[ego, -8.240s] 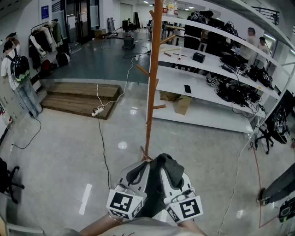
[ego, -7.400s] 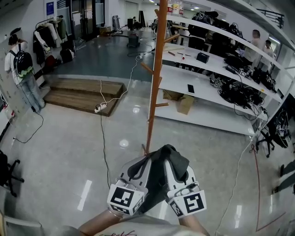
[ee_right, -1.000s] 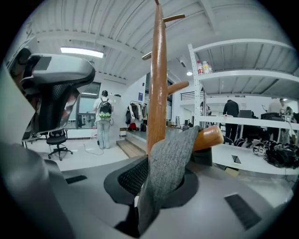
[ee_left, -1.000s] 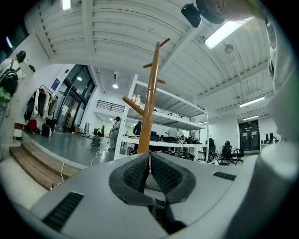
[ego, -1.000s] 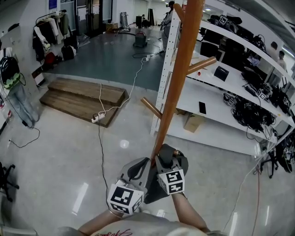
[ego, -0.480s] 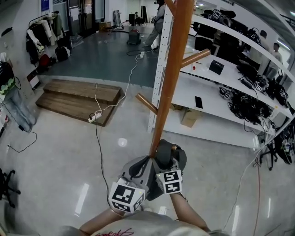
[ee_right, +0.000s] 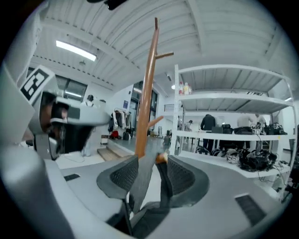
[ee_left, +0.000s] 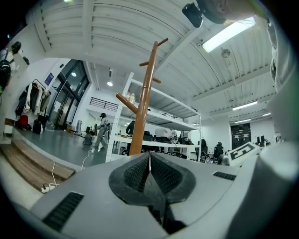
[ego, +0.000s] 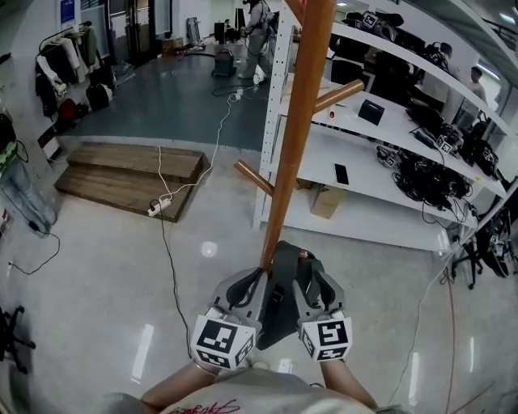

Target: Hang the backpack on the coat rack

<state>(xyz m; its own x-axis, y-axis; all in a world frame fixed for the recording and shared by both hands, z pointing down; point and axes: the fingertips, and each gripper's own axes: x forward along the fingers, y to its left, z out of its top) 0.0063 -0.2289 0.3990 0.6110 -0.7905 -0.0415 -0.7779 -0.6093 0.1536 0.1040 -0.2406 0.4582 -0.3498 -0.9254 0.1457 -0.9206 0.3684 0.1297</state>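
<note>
Backpack (ego: 279,311) sits against the coat rack (ego: 295,137) pole, its strap (ee_right: 164,184) apparently looped over a low peg (ego: 305,255). R gripper (ee_right: 148,170) jaws have just been opening and are now wide, w/ the strap loose between them. L gripper (ee_left: 149,163) is pinched tight on backpack fabric, so what's left, I'd say: release L & back both off.

We find no word, brand or number that can be read. The cubes on the left gripper (ego: 257,279) and the right gripper (ego: 310,276) bear only black-and-white square markers, and the blue sign (ego: 66,11) on the far wall is too small for us to read
</note>
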